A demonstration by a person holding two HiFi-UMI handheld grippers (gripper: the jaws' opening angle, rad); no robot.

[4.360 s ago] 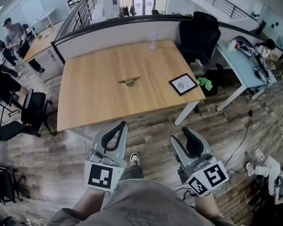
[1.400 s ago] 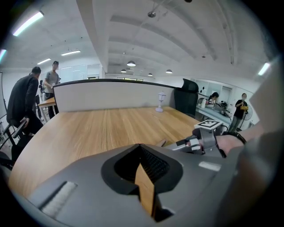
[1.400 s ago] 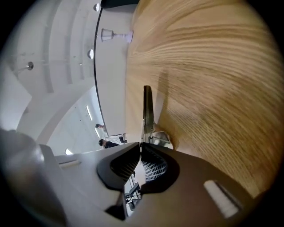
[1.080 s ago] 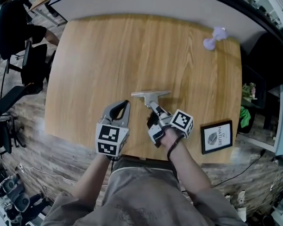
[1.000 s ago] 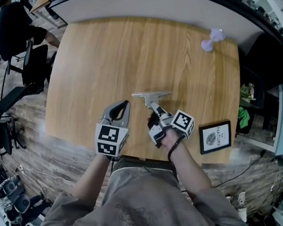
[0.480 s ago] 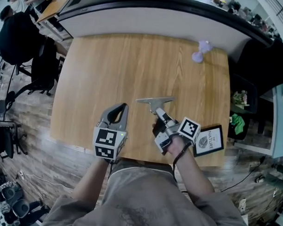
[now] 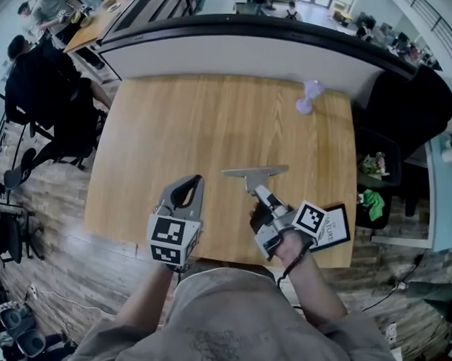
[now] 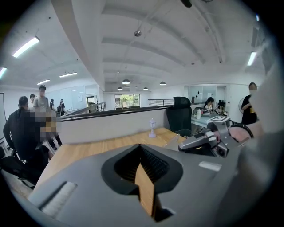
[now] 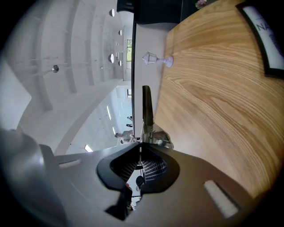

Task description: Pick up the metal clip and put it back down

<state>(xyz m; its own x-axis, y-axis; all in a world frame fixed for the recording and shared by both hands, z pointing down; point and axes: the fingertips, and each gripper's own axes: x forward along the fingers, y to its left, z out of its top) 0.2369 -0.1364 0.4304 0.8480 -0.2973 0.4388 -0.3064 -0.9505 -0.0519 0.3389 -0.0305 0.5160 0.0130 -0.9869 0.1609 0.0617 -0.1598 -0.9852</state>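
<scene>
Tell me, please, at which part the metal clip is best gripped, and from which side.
The metal clip is T-shaped: the wide flat bar sits crosswise at the far end, and the narrow stem points toward the person. Grip that stem from the near side, along its length; the right gripper is shut on it just so.

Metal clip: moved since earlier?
Yes: metal clip lay free on the table; now the right gripper clamps it, apparently lifted upward. Shift against picture frame unclear.

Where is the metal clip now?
In the head view, the metal clip is pinched in the right gripper over the near half of the wooden table, between the left gripper and the framed picture.
</scene>
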